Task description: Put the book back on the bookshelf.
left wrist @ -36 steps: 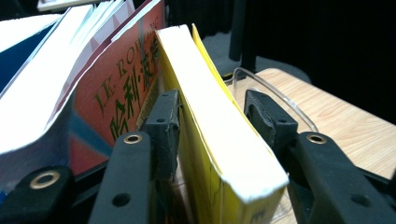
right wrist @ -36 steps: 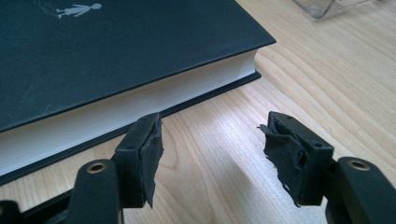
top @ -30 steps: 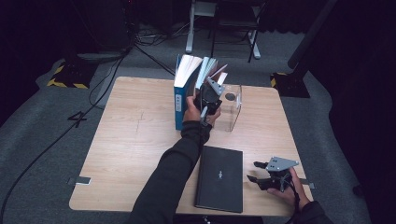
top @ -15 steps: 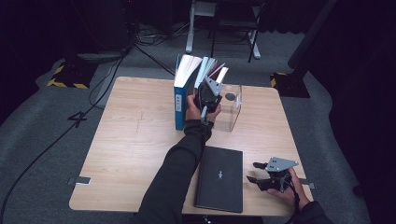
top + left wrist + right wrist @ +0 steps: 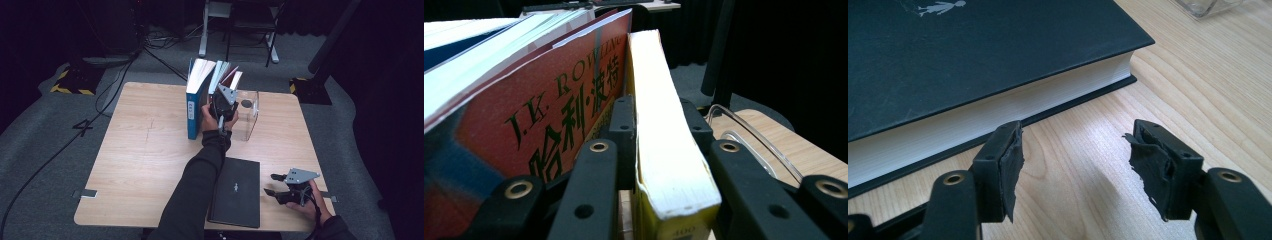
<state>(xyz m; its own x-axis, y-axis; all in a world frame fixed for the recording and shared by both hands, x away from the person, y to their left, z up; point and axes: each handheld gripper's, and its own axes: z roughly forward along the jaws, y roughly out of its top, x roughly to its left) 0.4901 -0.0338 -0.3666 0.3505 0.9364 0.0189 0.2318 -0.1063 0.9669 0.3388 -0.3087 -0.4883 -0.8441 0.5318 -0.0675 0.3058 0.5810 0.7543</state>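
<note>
Several books stand upright in a row at the table's far middle, with a blue one (image 5: 193, 107) on the left. My left gripper (image 5: 223, 103) reaches into that row. In the left gripper view my left gripper (image 5: 658, 111) is shut on a yellow-covered book (image 5: 664, 150) with cream pages, one jaw on each side. A red book (image 5: 539, 125) with green lettering leans against it. A black hardcover (image 5: 236, 191) lies flat near the front edge. My right gripper (image 5: 270, 184) rests open on the table just right of it, jaws toward the black hardcover (image 5: 973, 60); my right gripper (image 5: 1075, 147) holds nothing.
A clear plastic box (image 5: 248, 114) stands right of the book row, its rim (image 5: 749, 135) close to my left jaw. The wooden table (image 5: 145, 160) has bare surface on its left half. Cables, chair legs and a stand sit on the dark floor beyond.
</note>
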